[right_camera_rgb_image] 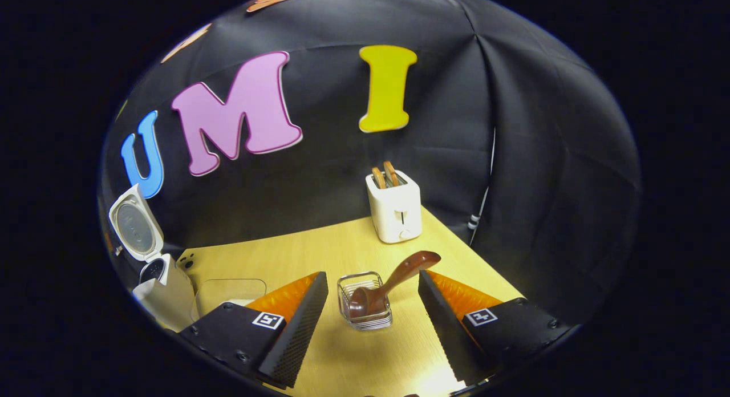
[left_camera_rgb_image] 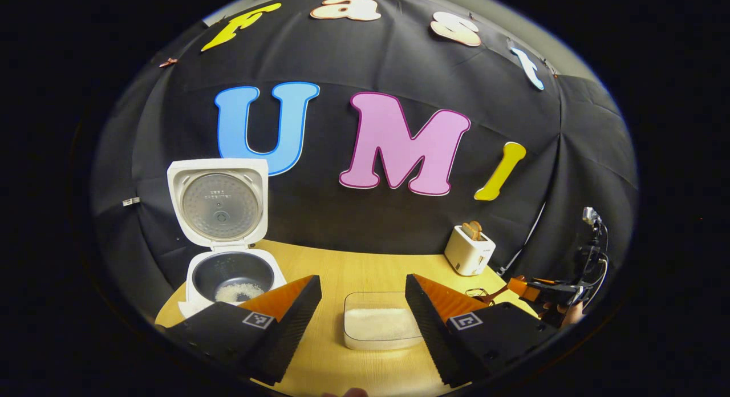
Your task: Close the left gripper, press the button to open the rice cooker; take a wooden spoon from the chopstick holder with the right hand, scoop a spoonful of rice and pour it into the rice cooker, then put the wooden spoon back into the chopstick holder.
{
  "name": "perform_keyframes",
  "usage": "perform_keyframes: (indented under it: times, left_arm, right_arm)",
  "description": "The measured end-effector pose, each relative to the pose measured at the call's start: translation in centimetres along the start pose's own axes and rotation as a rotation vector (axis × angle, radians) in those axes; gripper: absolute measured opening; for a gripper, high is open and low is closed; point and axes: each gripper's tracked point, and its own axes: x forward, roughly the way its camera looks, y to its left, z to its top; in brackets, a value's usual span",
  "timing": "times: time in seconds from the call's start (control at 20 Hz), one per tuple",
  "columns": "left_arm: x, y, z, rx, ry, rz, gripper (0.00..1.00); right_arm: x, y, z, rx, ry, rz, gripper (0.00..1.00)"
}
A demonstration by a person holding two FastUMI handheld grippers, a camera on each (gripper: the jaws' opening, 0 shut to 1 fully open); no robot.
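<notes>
The white rice cooker (left_camera_rgb_image: 197, 286) stands at the left with its lid (left_camera_rgb_image: 219, 202) raised; a little rice (left_camera_rgb_image: 239, 292) lies in the dark pot. A clear container of rice (left_camera_rgb_image: 379, 325) sits just ahead of my left gripper (left_camera_rgb_image: 362, 279), which is open and holds nothing. In the right gripper view the wooden spoon (right_camera_rgb_image: 393, 283) rests in the wire chopstick holder (right_camera_rgb_image: 348, 291), bowl down, handle leaning up to the right. My right gripper (right_camera_rgb_image: 369, 276) is open, its fingers on either side of the holder, touching neither. The right gripper (left_camera_rgb_image: 527, 290) is also at the far right of the left gripper view.
A white toaster (right_camera_rgb_image: 394, 211) with two slices of bread stands at the back right of the wooden table (right_camera_rgb_image: 285, 254). A cable (right_camera_rgb_image: 485, 197) hangs down the wall behind it. The cooker (right_camera_rgb_image: 165, 286) and the clear container (right_camera_rgb_image: 228, 291) lie to the left of the right gripper.
</notes>
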Motion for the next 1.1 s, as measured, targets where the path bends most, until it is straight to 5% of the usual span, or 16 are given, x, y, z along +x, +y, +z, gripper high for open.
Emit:
perform_keyframes:
  times: [0.3,0.7,0.85,0.9,0.95,1.05,1.1]
  left_arm:
    - [-0.4,-0.8,-1.6,0.041,0.047,0.069,0.95]
    - [-1.9,-2.8,-3.4,0.074,0.094,0.122,0.95]
    - [-2.4,-3.6,-4.0,0.083,0.112,0.125,0.95]
    - [-2.7,-3.8,-3.8,0.093,0.112,0.126,0.95]
    - [-2.8,-3.9,-3.7,0.104,0.110,0.127,0.96]
    - [-3.0,-4.4,-3.4,0.118,0.106,0.121,0.96]
    - [-2.9,-4.5,-3.5,0.121,0.106,0.115,0.95]
  right_arm:
    - [4.9,-1.1,-3.3,0.130,0.119,0.042,0.98]
    - [9.8,-0.6,-3.5,0.074,0.103,0.083,0.97]
    - [10.8,-0.2,-3.3,0.062,0.095,0.105,0.42]
    - [11.1,-0.1,-3.4,0.061,0.105,0.109,0.55]
    - [11.4,0.0,-3.4,0.065,0.103,0.111,0.54]
    - [11.7,0.2,-3.3,0.088,0.104,0.120,0.12]
    - [11.6,0.3,-3.0,0.104,0.105,0.128,0.27]
